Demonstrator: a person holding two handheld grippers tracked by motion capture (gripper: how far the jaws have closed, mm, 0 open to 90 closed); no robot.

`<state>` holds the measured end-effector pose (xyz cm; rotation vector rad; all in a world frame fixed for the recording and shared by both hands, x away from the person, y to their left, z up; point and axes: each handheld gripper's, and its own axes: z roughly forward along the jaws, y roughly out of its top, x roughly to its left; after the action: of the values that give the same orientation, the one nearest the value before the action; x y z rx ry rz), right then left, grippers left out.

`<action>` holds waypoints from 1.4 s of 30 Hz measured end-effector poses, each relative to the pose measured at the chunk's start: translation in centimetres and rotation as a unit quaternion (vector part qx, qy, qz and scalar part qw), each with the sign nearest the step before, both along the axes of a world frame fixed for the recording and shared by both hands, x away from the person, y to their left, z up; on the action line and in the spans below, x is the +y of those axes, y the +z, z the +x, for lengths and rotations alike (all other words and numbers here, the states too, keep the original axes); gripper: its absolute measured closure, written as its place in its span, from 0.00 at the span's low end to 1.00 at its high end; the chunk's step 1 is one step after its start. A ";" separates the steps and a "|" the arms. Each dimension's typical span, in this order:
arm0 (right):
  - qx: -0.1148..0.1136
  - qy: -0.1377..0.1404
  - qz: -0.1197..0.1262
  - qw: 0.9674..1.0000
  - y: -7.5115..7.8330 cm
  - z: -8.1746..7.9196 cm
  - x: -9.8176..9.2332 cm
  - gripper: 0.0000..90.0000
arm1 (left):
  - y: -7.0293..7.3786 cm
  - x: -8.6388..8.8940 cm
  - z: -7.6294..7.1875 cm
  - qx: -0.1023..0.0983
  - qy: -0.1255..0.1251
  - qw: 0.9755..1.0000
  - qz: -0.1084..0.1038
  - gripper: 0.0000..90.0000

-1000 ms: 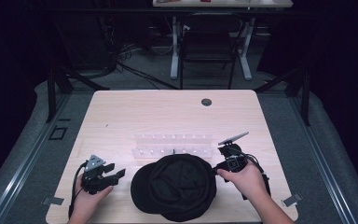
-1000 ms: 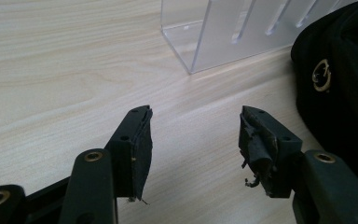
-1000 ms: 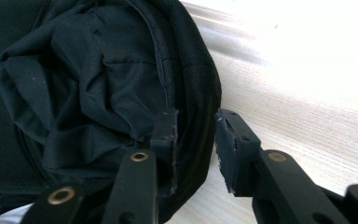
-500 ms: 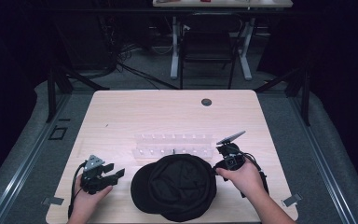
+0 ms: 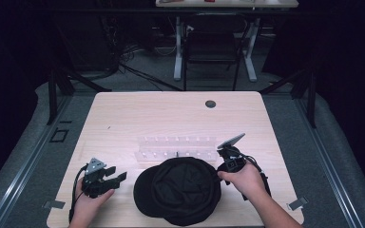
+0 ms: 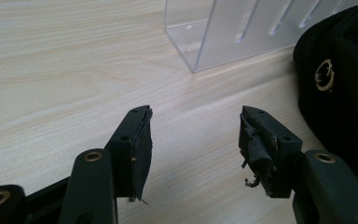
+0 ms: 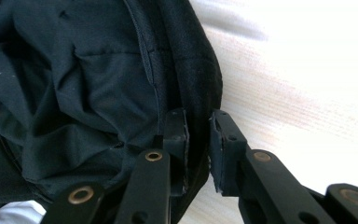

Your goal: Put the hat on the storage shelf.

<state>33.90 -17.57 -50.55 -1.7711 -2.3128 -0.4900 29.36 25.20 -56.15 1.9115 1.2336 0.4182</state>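
Cap (image 5: 183,195), black, sits at the near edge of the wooden table (image 5: 171,118), about centre, w/ its brim poking out to the left and the open inside facing up. Right gripper (image 5: 229,164) is at the cap's right rim, held by the person's right hand (image 5: 247,180); grey plate on top tilts up toward the far right. Right gripper view: jaws are pinched down on the cap's rim, one jaw inside against the wrinkled lining, one outside, fabric squeezed in the narrow gap between them, so it's clamped on the cap edge. Left gripper (image 5: 105,179) is over at the near left, in the left hand (image 5: 88,202), well apart from the cap's brim, pointing right toward it. Left gripper view: jaws spread wide, nothing between them, bare wood below. Clear plastic rack (image 5: 177,148) lies just beyond the cap, mid-table, running left to right w/ slots along it; its corner shows ahead of the left jaws, w/ the cap's dark side and a small metal eyelet (image 6: 324,74) at the right edge. Small dark round spot (image 5: 210,103) far on the table, near the far edge.
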 end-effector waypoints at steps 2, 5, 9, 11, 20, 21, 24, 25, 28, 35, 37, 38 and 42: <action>0.014 -0.002 -0.003 1.000 -0.2 0.2 0.0 0.88 | 0.0 0.0 0.0 0.000 0.000 1.000 0.000 0.49; 0.027 -0.005 0.003 1.000 -0.5 0.4 -0.1 0.88 | 0.0 0.0 0.0 0.001 0.000 1.000 0.001 0.49; 0.033 -0.011 0.015 0.999 -0.5 0.6 -0.1 0.95 | 0.0 0.0 0.0 0.001 0.000 1.000 0.001 0.49; 0.039 -0.009 0.023 0.999 -0.5 0.6 -0.2 0.97 | 0.0 0.0 0.0 0.001 -0.001 1.000 0.002 0.49; 0.038 -0.018 0.039 0.998 0.1 0.5 -0.4 0.97 | 0.1 0.2 -0.1 0.005 0.001 1.000 0.004 0.49; 0.041 -0.010 0.038 0.998 0.3 0.5 -0.5 0.97 | 0.0 0.1 -0.1 0.002 0.003 1.000 0.003 0.49; 0.046 0.005 0.033 0.998 1.0 0.6 -0.6 0.97 | 0.0 0.1 -0.1 0.003 0.001 1.000 0.003 0.49; 0.028 -0.034 0.053 0.998 0.8 0.3 -0.2 0.98 | 0.0 0.1 -0.1 0.003 0.001 1.000 0.003 0.49; 0.046 -0.003 0.047 0.998 1.5 0.5 -0.4 0.98 | 0.0 0.1 -0.1 0.003 0.004 1.000 0.004 0.49; 0.065 -0.002 0.080 0.995 3.1 0.5 -0.7 0.98 | 0.0 0.2 -0.1 0.004 0.003 1.000 0.001 0.49; 0.059 -0.014 0.092 0.994 3.5 0.3 -0.7 0.98 | 0.0 0.2 -0.1 0.004 0.003 1.000 0.001 0.49; 0.060 -0.012 0.093 0.994 3.8 0.3 -0.7 0.98 | 0.0 0.2 -0.1 0.004 0.003 1.000 0.001 0.49; 0.061 -0.004 0.109 0.992 4.7 0.1 -0.8 0.98 | 0.0 0.2 -0.1 0.006 0.002 1.000 0.001 0.49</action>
<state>33.95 -18.40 -45.83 -1.6591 -2.0841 -0.5922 29.27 25.37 -56.20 1.9157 1.2460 0.4121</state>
